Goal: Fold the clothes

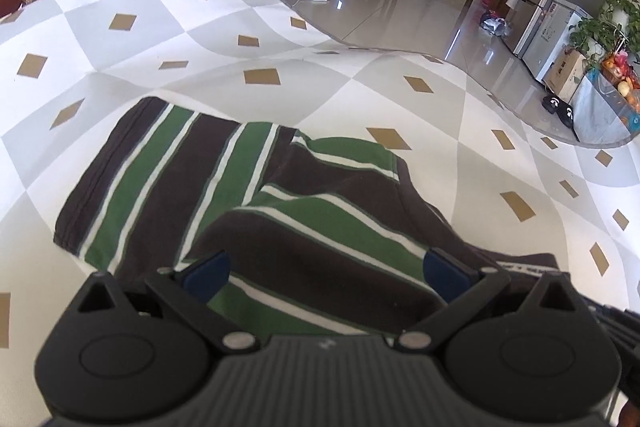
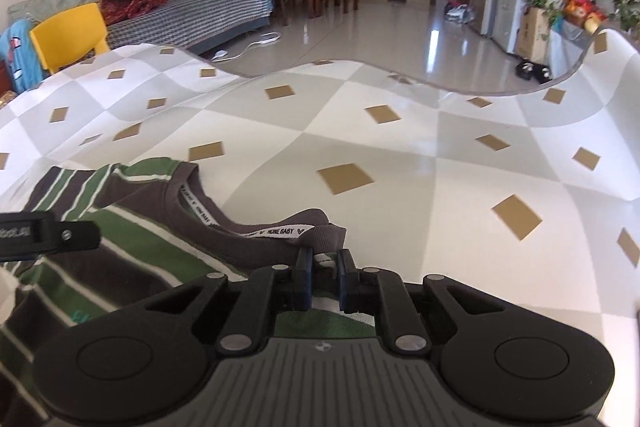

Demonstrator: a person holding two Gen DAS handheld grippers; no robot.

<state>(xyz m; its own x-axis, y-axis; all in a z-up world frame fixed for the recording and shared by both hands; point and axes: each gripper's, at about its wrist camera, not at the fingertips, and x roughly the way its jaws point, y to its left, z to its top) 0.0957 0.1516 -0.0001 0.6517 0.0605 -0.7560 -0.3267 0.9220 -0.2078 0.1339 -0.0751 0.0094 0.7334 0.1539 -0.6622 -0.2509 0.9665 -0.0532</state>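
My right gripper [image 2: 324, 263] pinches the ribbed brown collar of the soft green-striped shirt [image 1: 248, 195] on the diamond-patterned table [image 2: 400, 155]. My left gripper [image 1: 326, 269] gapes wide over the knit, gripping nothing.

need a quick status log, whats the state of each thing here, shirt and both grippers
striped shirt: lying on the table, partly folded, one part laid over the rest
right gripper: shut on the shirt by its collar
left gripper: jaws wide open over the shirt, not clamping it
table: patterned cloth under a clear cover
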